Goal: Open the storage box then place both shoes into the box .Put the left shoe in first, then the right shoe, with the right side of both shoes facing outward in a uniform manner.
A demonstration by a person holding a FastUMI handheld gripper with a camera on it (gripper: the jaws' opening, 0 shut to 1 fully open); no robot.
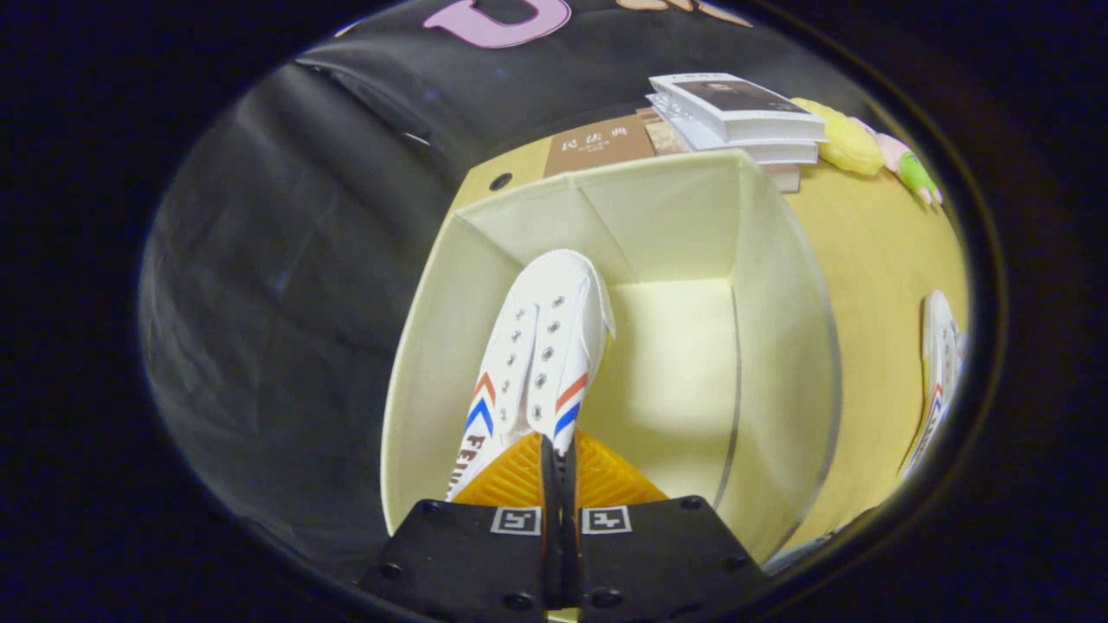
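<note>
- holding item one: white shoe [541, 346], red and blue chevrons on each side, lace eyelets facing the camera, toe pointing away at twelve o'clock from the gripper [559, 472].
- fingers: drawn together with only a thin slit between them, clamped on the shoe's heel end; the grip at the rear likely lets the toe enter the box first.
- storage box [779, 285]: pale, lid not seen over it, mouth open toward the camera, standing on the yellow table [866, 260]; the shoe hangs inside its opening, toward the wall at nine o'clock, leaving bare floor at three o'clock, room, by my judgement, for the second shoe.
- whether the shoe's sole touches the box floor cannot be told.
- second shoe [939, 381]: same pattern, lying on the table outside the box at three o'clock, well apart from the fingers.
- books [736, 117]: stacked beyond the box at one o'clock, with a yellow toy [853, 143] just beside them.
- step in hand, as judged: first shoe going in; second one not yet placed.
</note>
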